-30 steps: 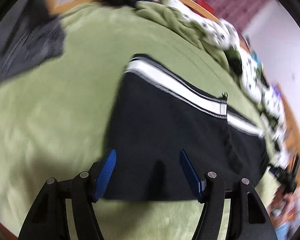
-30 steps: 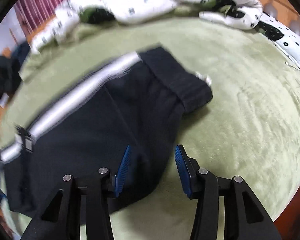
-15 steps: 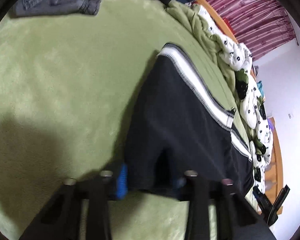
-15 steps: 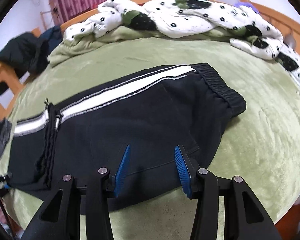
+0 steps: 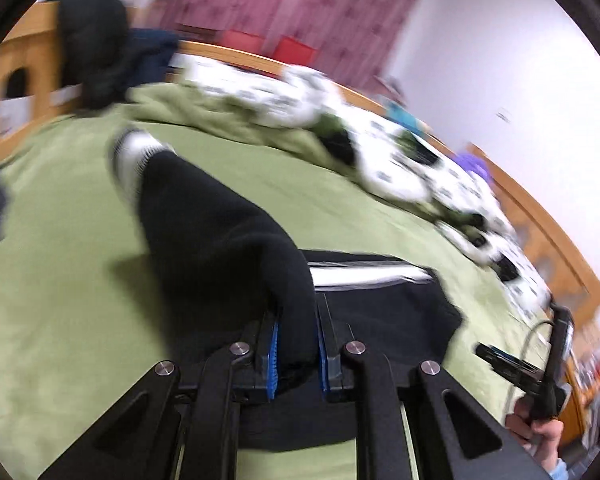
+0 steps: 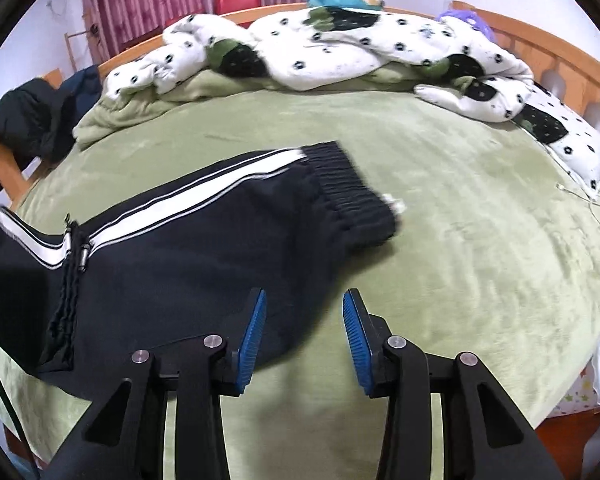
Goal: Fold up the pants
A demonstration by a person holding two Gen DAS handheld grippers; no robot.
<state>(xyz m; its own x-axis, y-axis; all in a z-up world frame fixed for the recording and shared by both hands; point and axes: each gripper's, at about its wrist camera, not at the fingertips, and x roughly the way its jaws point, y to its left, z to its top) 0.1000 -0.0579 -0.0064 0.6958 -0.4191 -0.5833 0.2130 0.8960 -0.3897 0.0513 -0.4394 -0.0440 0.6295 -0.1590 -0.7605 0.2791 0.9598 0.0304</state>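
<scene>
Left wrist: left gripper (image 5: 296, 344) clamps lifted pants (image 5: 220, 232); right gripper (image 6: 304, 330), fingers closing, nothing gripped, over bed (image 6: 480, 240).

Both grippers share one build: matte black, angular link arms with triangular cut-outs, joined by round silver pivot screws, and ridged bright-blue pads lining the inner faces of the fingers. On the left gripper (image 5: 296, 350) the pads are narrow strips; on the right gripper (image 6: 304, 340) their ribbing shows plainly. At 4 o'clock of the left view, a hand (image 5: 540, 438) wears a light-blue cuff.
</scene>
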